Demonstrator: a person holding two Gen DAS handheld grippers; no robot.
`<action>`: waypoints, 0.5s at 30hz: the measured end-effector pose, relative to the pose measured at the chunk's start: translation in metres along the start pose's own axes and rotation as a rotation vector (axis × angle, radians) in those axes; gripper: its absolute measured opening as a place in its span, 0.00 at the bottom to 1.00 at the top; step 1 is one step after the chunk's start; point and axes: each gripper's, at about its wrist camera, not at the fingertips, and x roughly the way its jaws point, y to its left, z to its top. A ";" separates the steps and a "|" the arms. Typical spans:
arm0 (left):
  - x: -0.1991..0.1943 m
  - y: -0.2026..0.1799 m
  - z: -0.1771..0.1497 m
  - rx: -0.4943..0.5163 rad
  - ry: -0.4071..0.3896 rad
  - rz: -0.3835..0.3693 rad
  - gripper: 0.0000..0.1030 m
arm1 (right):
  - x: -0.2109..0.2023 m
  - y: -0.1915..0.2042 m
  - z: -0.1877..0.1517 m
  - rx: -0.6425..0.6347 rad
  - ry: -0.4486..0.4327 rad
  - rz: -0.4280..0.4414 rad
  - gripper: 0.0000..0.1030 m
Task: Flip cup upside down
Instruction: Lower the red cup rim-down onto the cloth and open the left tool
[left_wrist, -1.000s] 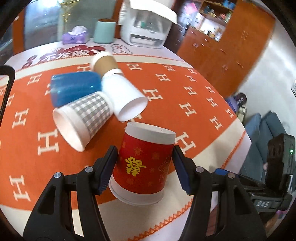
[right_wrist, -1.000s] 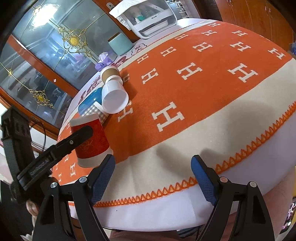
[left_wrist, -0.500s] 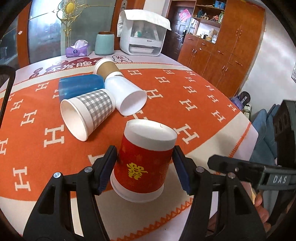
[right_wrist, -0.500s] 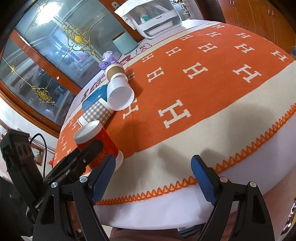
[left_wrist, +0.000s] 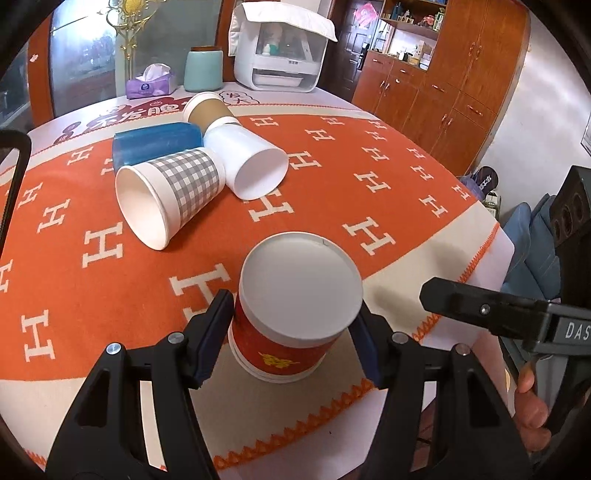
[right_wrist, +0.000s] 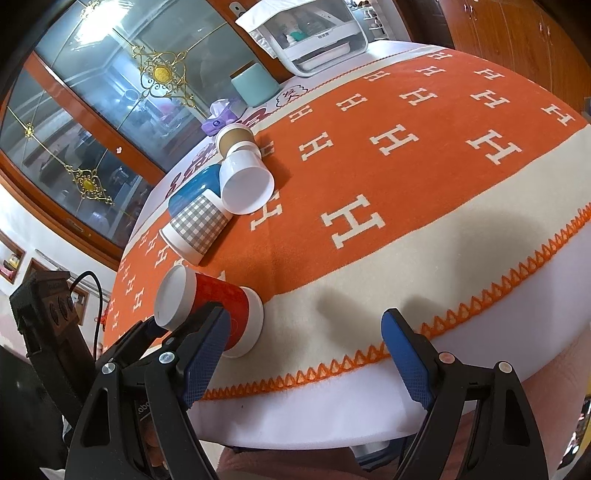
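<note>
A round table (left_wrist: 436, 236) under an orange H-patterned cloth (left_wrist: 332, 162) carries 4 cups on their sides: checked (left_wrist: 173, 192), white (left_wrist: 247, 162), blue (left_wrist: 155, 142), brown (left_wrist: 207, 110). Red cup (left_wrist: 291, 325) stands inverted near the edge.

Colours as I read them from my feeds: red cup (left_wrist: 284, 354) with a gold character, white rim and white base; grey-and-white checked cup (left_wrist: 173, 192); plain white cup (left_wrist: 247, 162); blue cup (left_wrist: 155, 144); brown cup (left_wrist: 207, 110) with white rim; orange tablecloth (left_wrist: 332, 177) patterned with white H letters, cream border and orange zigzag stitching at the table's near edge; teal canister (left_wrist: 203, 70) and purple tissue pack (left_wrist: 149, 83) at the far edge
</note>
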 end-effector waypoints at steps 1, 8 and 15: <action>0.000 0.000 0.000 -0.001 0.003 -0.002 0.58 | 0.000 0.000 0.000 -0.001 -0.002 0.000 0.83; 0.001 -0.004 -0.003 0.011 0.025 0.005 0.62 | -0.004 0.000 -0.003 -0.004 -0.006 0.006 0.83; 0.002 -0.012 -0.004 0.051 0.042 0.022 0.62 | -0.010 -0.001 -0.004 -0.005 -0.015 0.015 0.83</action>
